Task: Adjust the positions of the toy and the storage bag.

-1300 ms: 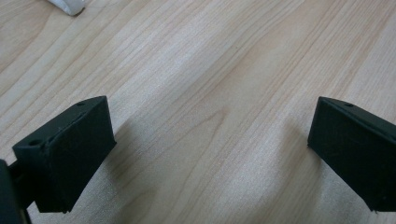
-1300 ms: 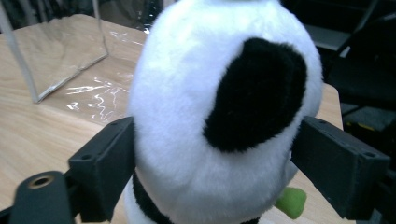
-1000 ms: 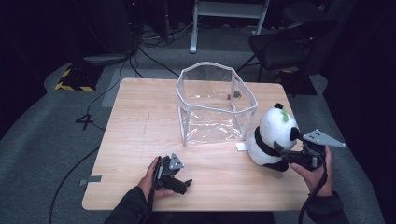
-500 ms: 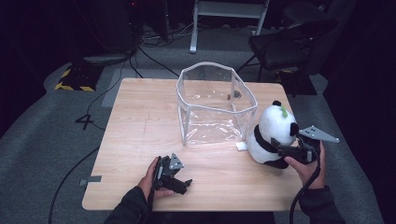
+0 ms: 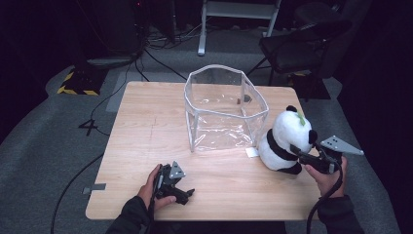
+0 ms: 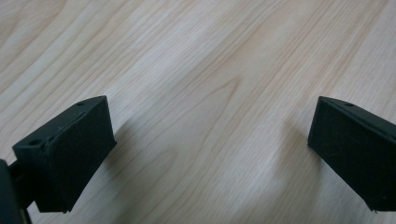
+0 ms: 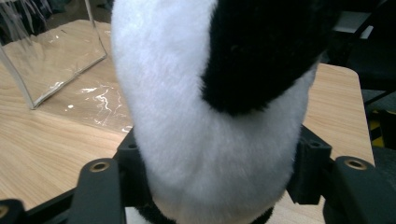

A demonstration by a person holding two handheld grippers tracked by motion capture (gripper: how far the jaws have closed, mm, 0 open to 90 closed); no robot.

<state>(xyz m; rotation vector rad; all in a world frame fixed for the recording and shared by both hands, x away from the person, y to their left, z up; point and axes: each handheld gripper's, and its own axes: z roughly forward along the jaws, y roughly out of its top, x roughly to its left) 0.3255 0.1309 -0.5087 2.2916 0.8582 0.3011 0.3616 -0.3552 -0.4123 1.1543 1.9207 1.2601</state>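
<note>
High view: clear bin holds nothing, plush panda just beside it.

The high view looks forward and down over the whole table; the left gripper view faces its bare wood closely; the right gripper view sits against the panda, sharing the clear bin

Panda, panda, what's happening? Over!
Right gripper jaws just closed on panda, pads squeezing its sides. Left gripper open, resting on table. Clear bin beside panda. Over.
</note>
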